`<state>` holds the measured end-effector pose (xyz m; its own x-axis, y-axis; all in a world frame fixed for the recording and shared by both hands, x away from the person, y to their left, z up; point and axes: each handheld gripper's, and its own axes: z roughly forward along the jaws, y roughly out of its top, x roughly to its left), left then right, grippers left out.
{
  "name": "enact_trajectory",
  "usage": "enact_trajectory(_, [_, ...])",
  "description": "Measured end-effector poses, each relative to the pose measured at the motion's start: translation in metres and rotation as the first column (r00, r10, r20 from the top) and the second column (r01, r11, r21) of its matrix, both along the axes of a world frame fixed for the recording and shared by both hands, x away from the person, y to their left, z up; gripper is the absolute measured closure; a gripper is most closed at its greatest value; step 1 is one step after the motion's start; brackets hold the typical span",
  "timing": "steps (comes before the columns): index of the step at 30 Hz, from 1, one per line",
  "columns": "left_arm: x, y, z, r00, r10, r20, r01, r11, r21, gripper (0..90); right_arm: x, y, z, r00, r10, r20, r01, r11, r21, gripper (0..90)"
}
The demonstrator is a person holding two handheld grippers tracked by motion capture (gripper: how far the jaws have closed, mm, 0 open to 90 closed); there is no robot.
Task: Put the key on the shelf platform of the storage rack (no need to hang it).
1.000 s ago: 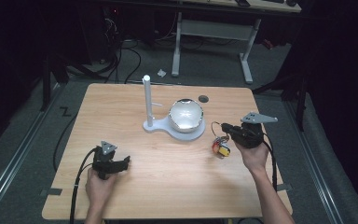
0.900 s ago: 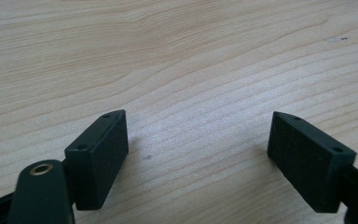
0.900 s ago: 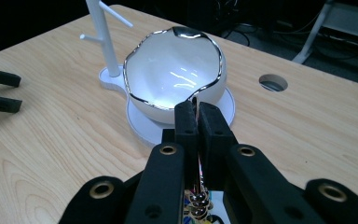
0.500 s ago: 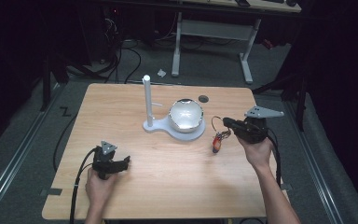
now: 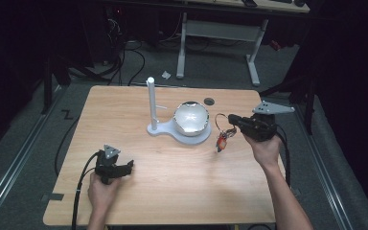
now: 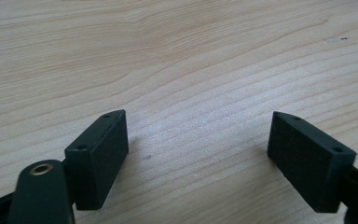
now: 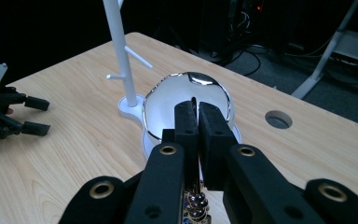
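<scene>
Carrying the beaded piece toward the stand, right side doing the work.

My right gripper (image 5: 231, 118) is clenched on a bracelet (image 5: 221, 140) that dangles above the table (image 5: 182, 191), just right of the shiny dome (image 5: 191, 118) on the white jewellery stand (image 5: 150, 103). My left gripper (image 5: 124, 167) sits idle on the wood, jaws released and apart. Next I'd lift higher and line the loop up with a peg on the post. In the right gripper view the beads are mostly hidden under the jaws; can't tell the exact pinch point.
</scene>
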<state>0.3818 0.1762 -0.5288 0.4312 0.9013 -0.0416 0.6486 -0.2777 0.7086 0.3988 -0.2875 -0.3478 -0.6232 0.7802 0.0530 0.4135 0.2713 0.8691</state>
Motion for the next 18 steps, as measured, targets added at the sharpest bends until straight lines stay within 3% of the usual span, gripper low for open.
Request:
enact_trajectory(8, [0.0, 0.0, 0.0, 1.0, 0.0, 0.0, 0.0, 1.0, 0.0, 20.7, 0.004, 0.004, 0.012, 0.9995, 0.032, 0.003, -0.031, 0.999, -0.009, 87.8])
enact_trajectory(18, [0.0, 0.0, 0.0, 1.0, 0.0, 0.0, 0.0, 1.0, 0.0, 20.8, 0.012, 0.01, 0.03, 0.9977, 0.067, 0.014, -0.067, 0.998, 0.021, 87.8])
